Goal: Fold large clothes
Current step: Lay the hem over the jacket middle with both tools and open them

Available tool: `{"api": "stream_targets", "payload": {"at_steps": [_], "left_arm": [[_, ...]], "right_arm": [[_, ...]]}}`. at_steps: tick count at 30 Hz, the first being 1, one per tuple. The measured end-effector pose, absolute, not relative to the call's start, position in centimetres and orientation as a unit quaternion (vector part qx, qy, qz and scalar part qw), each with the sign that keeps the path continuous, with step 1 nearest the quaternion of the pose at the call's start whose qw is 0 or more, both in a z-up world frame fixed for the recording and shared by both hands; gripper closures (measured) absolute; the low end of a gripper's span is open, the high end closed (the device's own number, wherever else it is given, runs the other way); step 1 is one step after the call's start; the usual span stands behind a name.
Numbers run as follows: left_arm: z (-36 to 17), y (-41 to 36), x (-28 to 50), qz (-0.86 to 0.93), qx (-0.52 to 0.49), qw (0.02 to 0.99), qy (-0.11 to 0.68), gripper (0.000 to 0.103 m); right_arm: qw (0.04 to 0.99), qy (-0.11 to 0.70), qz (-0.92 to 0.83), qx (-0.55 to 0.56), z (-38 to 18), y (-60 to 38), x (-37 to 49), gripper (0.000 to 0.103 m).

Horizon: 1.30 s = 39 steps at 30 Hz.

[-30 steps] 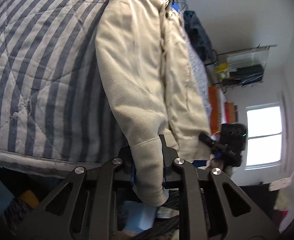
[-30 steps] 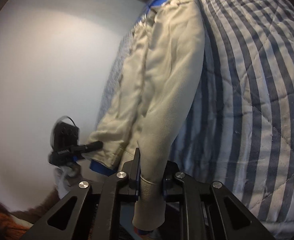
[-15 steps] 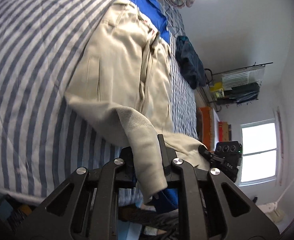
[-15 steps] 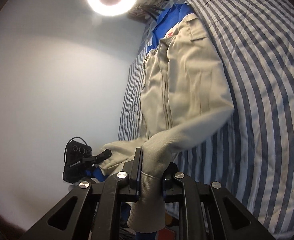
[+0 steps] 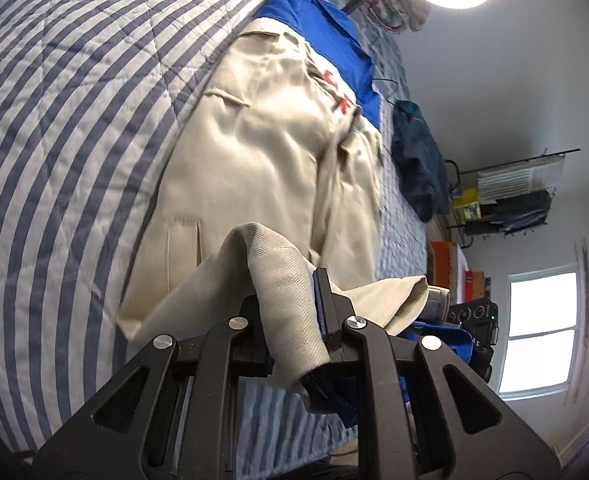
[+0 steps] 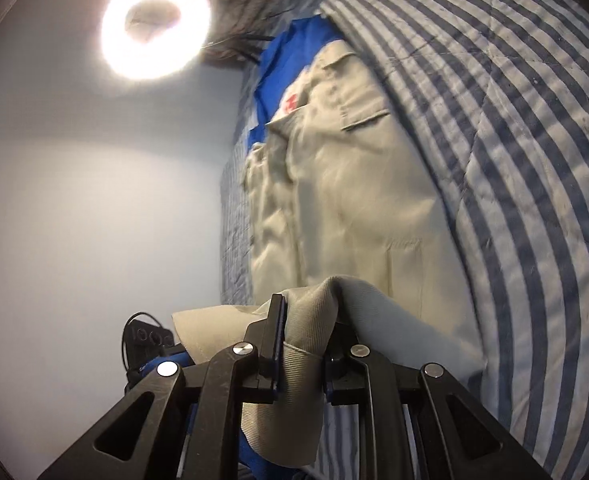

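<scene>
Both sleeves now lifted inward over the jacket (image 5: 254, 168) body, off the bed's edge. Left gripper (image 5: 290, 320): fingers pinching one beige cuff. Right gripper (image 6: 302, 344): pinching the other cuff. Jacket lies face up on the striped quilt (image 5: 74, 120), blue lining at the collar. Progress, by judgement: early; sleeves mid-fold, not laid down; body folds remain. Hidden: hem behind the grippers, cuff ends; the red lettering is unreadable.

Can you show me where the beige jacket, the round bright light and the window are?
beige jacket (image 5: 262, 152): left wrist view, on its chest panel.
round bright light (image 6: 155, 24): right wrist view, on the glowing ring.
window (image 5: 540, 332): left wrist view, on the glass pane.
</scene>
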<state>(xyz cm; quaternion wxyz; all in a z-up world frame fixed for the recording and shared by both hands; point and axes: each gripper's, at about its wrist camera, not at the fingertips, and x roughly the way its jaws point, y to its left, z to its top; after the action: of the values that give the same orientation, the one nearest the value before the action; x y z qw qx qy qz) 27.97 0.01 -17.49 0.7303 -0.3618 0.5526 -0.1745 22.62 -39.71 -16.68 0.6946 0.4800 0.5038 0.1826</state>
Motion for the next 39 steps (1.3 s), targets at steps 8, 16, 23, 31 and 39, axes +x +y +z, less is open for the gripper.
{"api": "stream_targets", "payload": {"at_steps": [8, 16, 23, 31, 39], "left_arm": [[-20.0, -0.2, 30.4, -0.153, -0.355, 0.727, 0.567, 0.089], [-19.9, -0.1, 30.9, -0.161, -0.362, 0.717, 0.574, 0.069], [-17.3, 2.4, 30.9, -0.176, -0.415, 0.712, 0.539, 0.050], [-14.0, 3.7, 29.7, -0.166, -0.334, 0.781, 0.502, 0.050], [-14.9, -0.2, 28.7, -0.188, -0.198, 0.813, 0.514, 0.054]], "right_arm": [[0.681, 0.521, 0.157, 0.490, -19.1, -40.3, 24.3, 0.087], [0.687, 0.499, 0.168, 0.501, -18.0, -40.0, 25.3, 0.038], [0.727, 0.453, 0.181, 0.483, -13.9, -41.8, 25.1, 0.026], [0.809, 0.473, 0.186, 0.294, -10.7, -38.8, 23.6, 0.050], [0.807, 0.513, 0.135, 0.258, -15.2, -38.9, 25.5, 0.051]]}}
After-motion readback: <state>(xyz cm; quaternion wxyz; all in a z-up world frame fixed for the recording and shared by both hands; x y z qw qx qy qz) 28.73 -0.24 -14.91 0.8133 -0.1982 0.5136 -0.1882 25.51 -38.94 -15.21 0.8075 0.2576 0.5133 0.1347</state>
